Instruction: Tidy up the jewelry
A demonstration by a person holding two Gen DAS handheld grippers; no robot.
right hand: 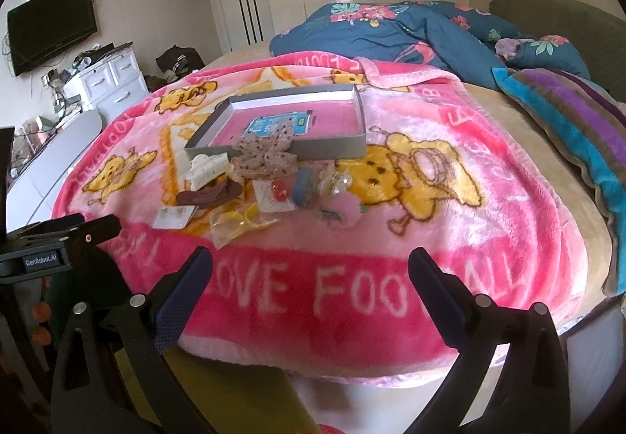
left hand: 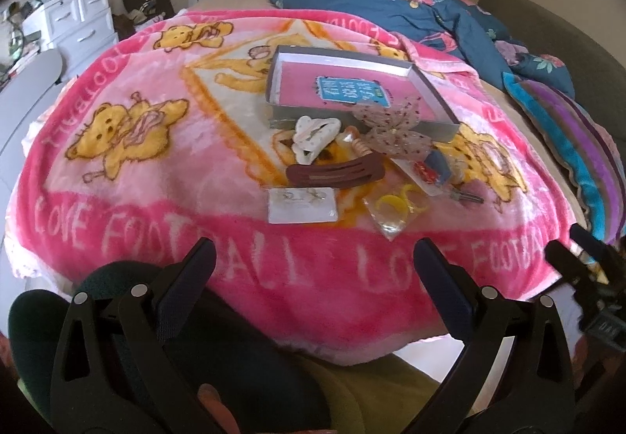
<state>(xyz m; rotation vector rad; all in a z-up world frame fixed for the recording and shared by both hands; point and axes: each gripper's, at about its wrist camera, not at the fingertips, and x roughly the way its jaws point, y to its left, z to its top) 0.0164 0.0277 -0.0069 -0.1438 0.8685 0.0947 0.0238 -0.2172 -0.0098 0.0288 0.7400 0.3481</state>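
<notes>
Well back from the pile, the left gripper (left hand: 313,269) hangs over the near edge of the pink bear-print blanket (left hand: 137,168), its two dark fingers spread wide with nothing between them; the right gripper (right hand: 311,277) sits likewise over the "LOVE FOOTBALL" border, fingers apart and empty; each gripper shows at the edge of the other's view, the right one at the far right of the left camera and the left one at the far left of the right camera

Jewelry and hair pieces lie heaped on the blanket just in front of a shallow grey box (left hand: 438,90) with a pink floor and a blue label inside; a sheer dotted bow (left hand: 391,129) leans over the box's near wall; beside it sits a white claw clip (left hand: 313,138), and nearer the cameras a long brown hair clip (left hand: 332,172) lies flat; closest to the grippers are a white earring card (left hand: 301,205) and a clear packet of yellow hoops (left hand: 395,209), side by side; a red piece on a card (right hand: 277,195) and a blue item (right hand: 303,182) lie to the right of the heap; a blue floral duvet (right hand: 411,31) is bunched at the far end of the bed, with a striped pillow (right hand: 579,121) on the right
</notes>
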